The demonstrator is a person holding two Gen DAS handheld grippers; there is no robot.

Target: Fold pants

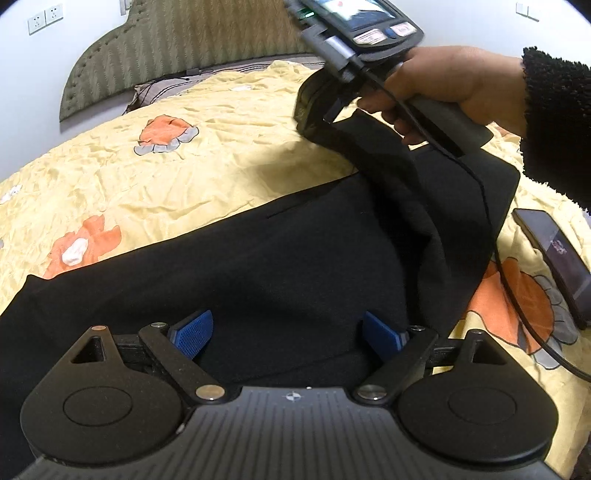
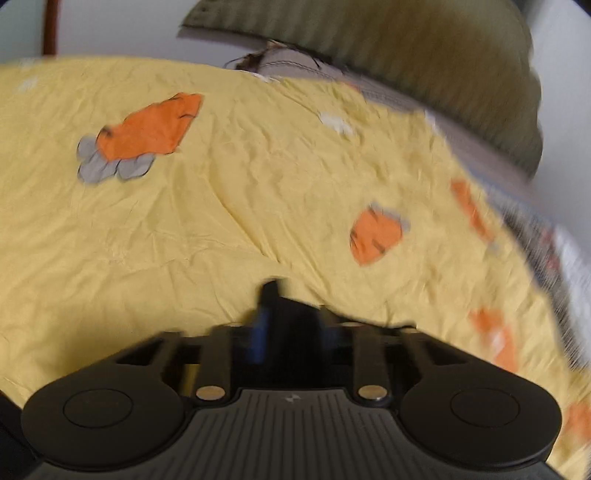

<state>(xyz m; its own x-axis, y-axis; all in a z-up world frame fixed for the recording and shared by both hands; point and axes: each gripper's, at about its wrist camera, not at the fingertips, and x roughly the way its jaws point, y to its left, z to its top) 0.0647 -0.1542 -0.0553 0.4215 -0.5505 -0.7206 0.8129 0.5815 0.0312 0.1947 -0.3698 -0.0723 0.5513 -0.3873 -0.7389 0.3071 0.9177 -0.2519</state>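
Black pants (image 1: 258, 266) lie spread across the yellow bedspread (image 1: 207, 177). My left gripper (image 1: 286, 334) is open, its blue pads (image 1: 194, 330) apart just above the near edge of the pants. My right gripper (image 1: 317, 118) shows in the left wrist view, held in a hand, shut on a corner of the pants and lifting it off the bed. In the blurred right wrist view the right gripper (image 2: 284, 325) has its jaws together on a dark fold of the pants (image 2: 299, 314) over the bedspread (image 2: 221, 206).
A dark phone (image 1: 554, 258) lies on the bedspread at the right. A cable (image 1: 513, 291) hangs from the right gripper across the pants. A green padded headboard (image 1: 177, 48) and pillow edge (image 1: 147, 92) stand at the far end, with wall sockets (image 1: 44, 20) above.
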